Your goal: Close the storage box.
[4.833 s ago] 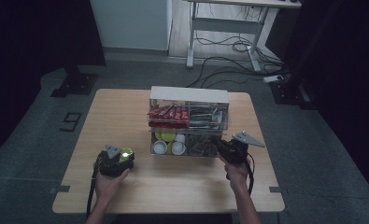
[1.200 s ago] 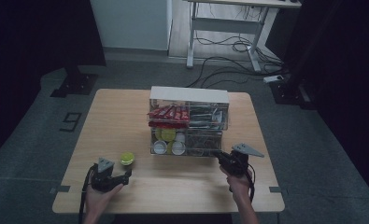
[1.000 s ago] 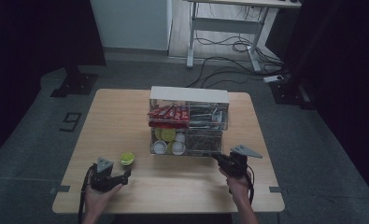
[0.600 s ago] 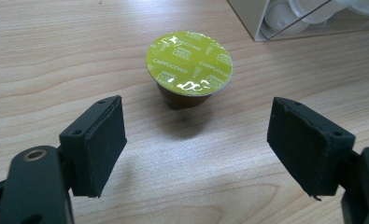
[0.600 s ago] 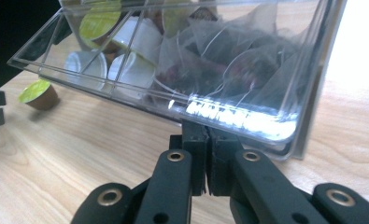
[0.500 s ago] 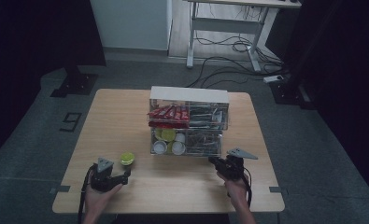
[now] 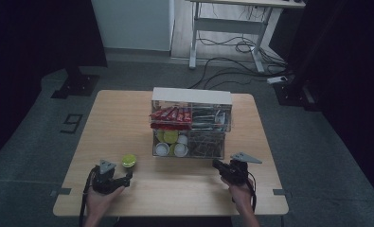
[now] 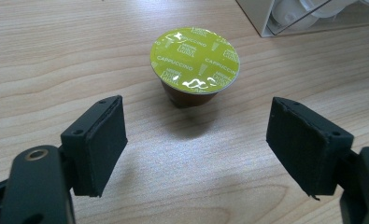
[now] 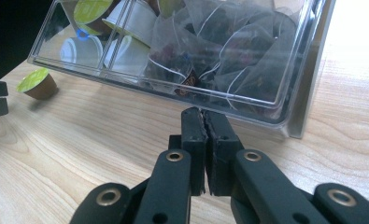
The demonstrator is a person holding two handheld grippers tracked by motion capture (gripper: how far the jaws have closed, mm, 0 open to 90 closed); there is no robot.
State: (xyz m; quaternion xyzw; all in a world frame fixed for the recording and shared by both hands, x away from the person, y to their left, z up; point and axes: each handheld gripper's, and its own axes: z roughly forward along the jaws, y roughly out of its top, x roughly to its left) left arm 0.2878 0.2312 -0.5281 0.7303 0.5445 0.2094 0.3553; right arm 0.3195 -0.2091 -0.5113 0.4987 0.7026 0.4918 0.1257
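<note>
- My left claw (image 8: 196, 144) lies low over the table (image 7: 128, 118) at its near left part. Its jaws stand wide apart and hold nothing; no pad presses on anything.
- In the high view the same left claw (image 7: 128, 176) points toward the capsule, with my left hand (image 7: 102, 196) behind it.
- Capsule (image 8: 195, 65): upright on the bare wood just beyond the left pads, centred on the gap between them, apart from both. Green foil lid up, marked "CAPPUCCINO"; brown cup below.
- In the high view the capsule (image 7: 129, 161) sits just left of the organizer's front left corner, apart from it.
- My right claw (image 9: 204, 123) is closed pad against pad, with nothing between the pads. It points at the organizer's lower drawer front, tips just short of the clear wall.
- In the high view the right claw (image 7: 217, 164) is at the near right of the table, held by my right hand (image 7: 239, 189).
- Organizer (image 7: 191, 94): mid table, beyond both claws. Lower tier holds capsules at left and tea bags (image 9: 219, 51) at right; upper tier holds red sachets (image 7: 170, 114).
</note>
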